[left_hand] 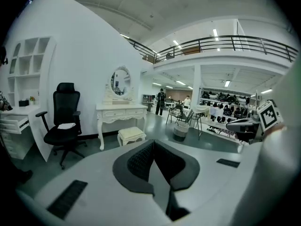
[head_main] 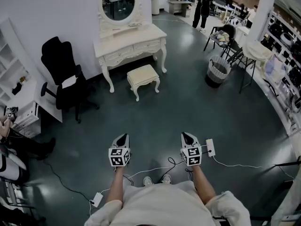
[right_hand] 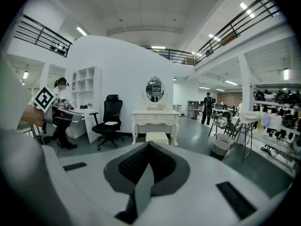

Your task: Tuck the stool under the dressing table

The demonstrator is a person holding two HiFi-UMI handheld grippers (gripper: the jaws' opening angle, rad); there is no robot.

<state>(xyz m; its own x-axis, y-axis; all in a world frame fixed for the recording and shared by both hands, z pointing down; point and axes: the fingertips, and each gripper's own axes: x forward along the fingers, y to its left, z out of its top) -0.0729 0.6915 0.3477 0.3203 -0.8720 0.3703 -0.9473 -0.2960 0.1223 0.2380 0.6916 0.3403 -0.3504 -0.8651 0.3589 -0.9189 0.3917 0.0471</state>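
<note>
Head view has the left claw (head_main: 123,136) and the right claw (head_main: 186,135) side by side over the dark floor, each pointing ahead and a little downward; both have their jaws pressed together with nothing between them, and each gripper view bears this out. The stool (head_main: 143,76) stands well ahead of the gap between the claws, nearer the left claw's line; it is out on the floor just in front of the dressing table (head_main: 131,41), not yet under it, and sits toward the table's right-hand legs. A black office chair (head_main: 63,74) is far ahead-left of the left claw; a basket (head_main: 218,69) is far ahead-right of the right claw; white cables (head_main: 235,165) trail just behind and beside the right claw.

The step in hand looks like the approach. Step clear of the cables; come up square to the stool's near side; set one claw at each near corner of the seat; push low and evenly so it slides rather than tips; steer it between the table's legs.
</note>
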